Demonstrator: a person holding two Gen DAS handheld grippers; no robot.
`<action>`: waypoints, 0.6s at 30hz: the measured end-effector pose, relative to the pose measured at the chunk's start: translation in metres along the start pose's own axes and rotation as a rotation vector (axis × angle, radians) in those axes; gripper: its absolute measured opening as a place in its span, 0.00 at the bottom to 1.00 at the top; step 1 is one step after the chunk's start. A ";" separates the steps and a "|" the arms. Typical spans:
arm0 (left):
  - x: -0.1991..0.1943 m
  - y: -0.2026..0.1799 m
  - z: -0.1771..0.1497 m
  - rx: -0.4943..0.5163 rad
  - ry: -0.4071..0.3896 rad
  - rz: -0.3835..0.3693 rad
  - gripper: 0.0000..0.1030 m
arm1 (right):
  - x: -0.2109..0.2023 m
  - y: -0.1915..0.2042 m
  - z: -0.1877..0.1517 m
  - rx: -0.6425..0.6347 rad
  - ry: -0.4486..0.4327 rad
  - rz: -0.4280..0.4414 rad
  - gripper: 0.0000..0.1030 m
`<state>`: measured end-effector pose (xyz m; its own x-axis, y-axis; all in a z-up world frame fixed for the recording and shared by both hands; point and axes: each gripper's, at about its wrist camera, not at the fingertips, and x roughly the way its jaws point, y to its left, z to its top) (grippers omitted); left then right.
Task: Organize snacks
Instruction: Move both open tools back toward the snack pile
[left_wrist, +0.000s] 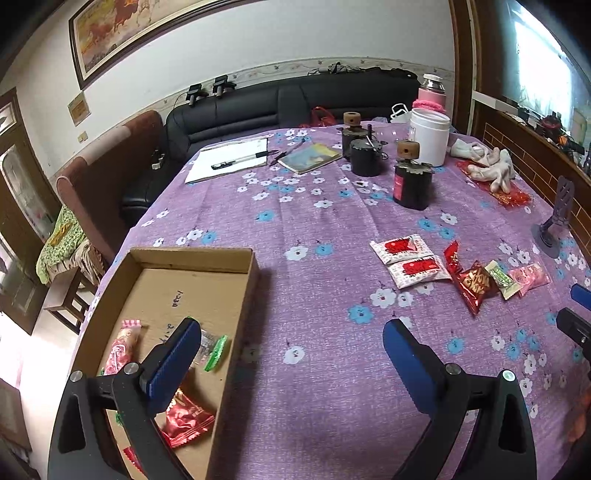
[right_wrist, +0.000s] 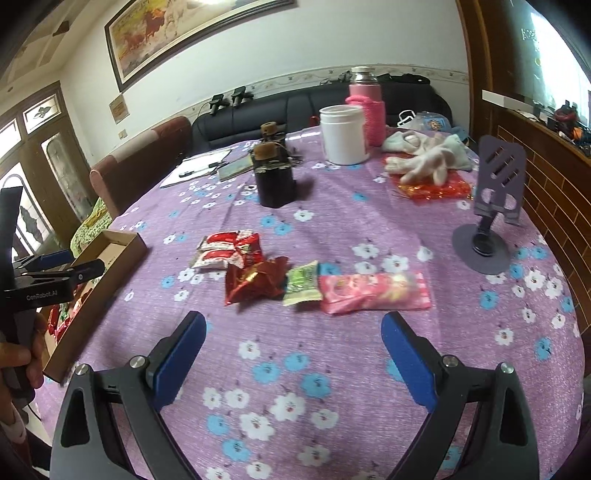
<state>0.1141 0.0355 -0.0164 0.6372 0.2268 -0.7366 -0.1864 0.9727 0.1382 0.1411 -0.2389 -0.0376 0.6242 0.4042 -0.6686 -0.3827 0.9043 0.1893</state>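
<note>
Loose snacks in a cluster on the purple flowered desk (right_wrist: 332, 369), ahead of the right gripper (right_wrist: 293, 354) and a little far of it. Nearest of them: the pink packet (right_wrist: 373, 293), long axis running left to right across the view, lying just far of the right-hand finger. Touching its left end, a small green packet (right_wrist: 303, 284); left again, a crumpled red packet (right_wrist: 255, 282); beyond those, two white-and-red sachets (right_wrist: 218, 251) side by side. Clearly the nearer hand for this cluster: the right one. From the left wrist view the same group sits well off to the right, far from the left gripper (left_wrist: 291, 354).

Cardboard box (left_wrist: 236, 288) at the desk's left edge, open-topped, already holding a pink packet (left_wrist: 122, 350), a clear-and-green sweet (left_wrist: 214, 350) and a red packet (left_wrist: 184, 417). Left gripper poised over the box's right wall, one finger above the box floor, the other over bare cloth.

Both pairs of blue fingers (right_wrist: 181, 350) spread wide, nothing between them, nothing touched. Likely next: right gripper forward and down onto the pink packet, fingers closing across its short width, then carried left to the box.
</note>
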 end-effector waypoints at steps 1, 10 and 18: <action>0.000 -0.003 0.000 0.008 -0.001 -0.001 0.97 | -0.001 -0.003 -0.001 0.005 -0.001 -0.003 0.93; 0.003 -0.025 -0.003 0.053 0.007 -0.028 0.97 | -0.004 -0.015 -0.003 0.012 -0.007 -0.018 0.93; 0.019 -0.040 -0.003 0.091 0.032 -0.144 0.97 | 0.004 -0.022 0.003 -0.068 -0.014 -0.046 0.92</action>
<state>0.1312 0.0009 -0.0380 0.6283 0.0849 -0.7733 -0.0257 0.9957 0.0884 0.1543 -0.2565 -0.0422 0.6517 0.3645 -0.6651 -0.3985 0.9107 0.1086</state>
